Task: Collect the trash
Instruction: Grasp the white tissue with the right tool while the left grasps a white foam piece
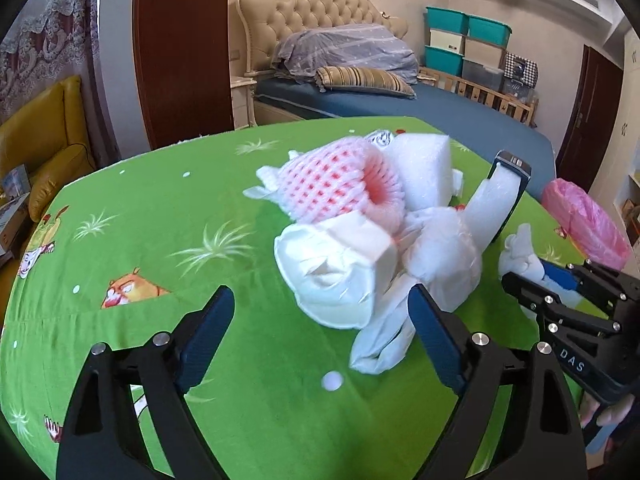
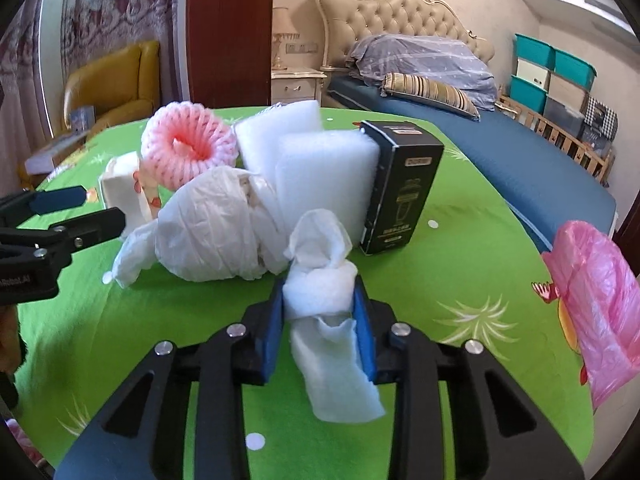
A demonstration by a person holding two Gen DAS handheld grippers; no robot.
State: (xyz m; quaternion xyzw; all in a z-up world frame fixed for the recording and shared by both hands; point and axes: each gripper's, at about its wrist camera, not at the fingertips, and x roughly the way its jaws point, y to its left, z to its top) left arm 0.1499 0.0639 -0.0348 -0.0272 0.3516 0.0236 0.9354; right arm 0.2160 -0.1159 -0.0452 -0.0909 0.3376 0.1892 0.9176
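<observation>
I have the crumpled tissue (image 2: 320,280) pinched between the pads of the right gripper (image 2: 320,312), low over the green tablecloth (image 2: 460,248), just in front of the trash pile. The jaws stand nearly shut on it, with a loose tail hanging below. I judge it very light, soft and compressible; it should not slip, but a hold on the tail alone could tear, so the bunched middle is the right place.

The left gripper (image 1: 320,332) stands wide open and holds nothing, its fingers either side of the near edge of a folded white foam sheet (image 1: 332,276). Behind that lie a knotted white plastic bag (image 1: 440,256), a pink foam fruit net (image 1: 340,184), foam blocks (image 1: 424,168) and a black carton (image 2: 404,192). The foam should crush easily; the carton is stiff and leans against a block. A pink plastic bag (image 2: 596,300), at the table's right edge, is my likely destination.
</observation>
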